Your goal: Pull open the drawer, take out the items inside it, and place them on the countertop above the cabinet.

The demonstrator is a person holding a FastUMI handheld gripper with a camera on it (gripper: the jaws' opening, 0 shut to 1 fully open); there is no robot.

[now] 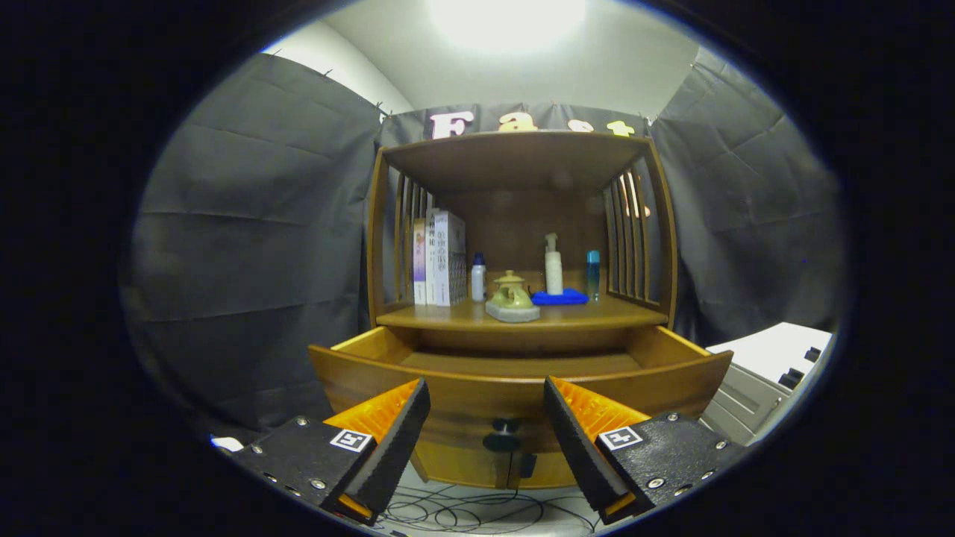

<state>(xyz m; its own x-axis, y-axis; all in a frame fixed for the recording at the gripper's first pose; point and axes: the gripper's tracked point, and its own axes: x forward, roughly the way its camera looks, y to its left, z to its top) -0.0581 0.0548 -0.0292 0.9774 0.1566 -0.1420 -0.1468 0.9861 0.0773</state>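
The first step is judged done: the drawer [515,388] of the wooden cabinet [515,224] stands pulled out toward the gripper [486,418], its front panel curving across just beyond the fingers. The fingers are spread wide and released, with nothing held between them. The dark knob [504,426] on the drawer front sits in the gap between them, untouched by either.

Taken from left to right, the left finger [395,440] is seen near, before the left half of the drawer front. The knob follows at the middle, and the right finger [574,440] stands before the right half. Further right, beyond the cabinet, a pale unit [768,365] is seen beside the booth wall.

The step in hand is judged to be the reach into the drawer. The gripper would have to be raised over the front panel and tipped down into the cavity. What lies inside cannot be told, since only a strip of the bare wooden drawer floor is seen over the panel.

On the table above the drawer, books [440,257] stand at the left, then a small bottle [477,277], a green ornament [512,298] on a stone base, a pump bottle [553,265] behind a blue cloth [559,297], and a blue bottle [592,274]. Free room for placing is seen at the near edge.
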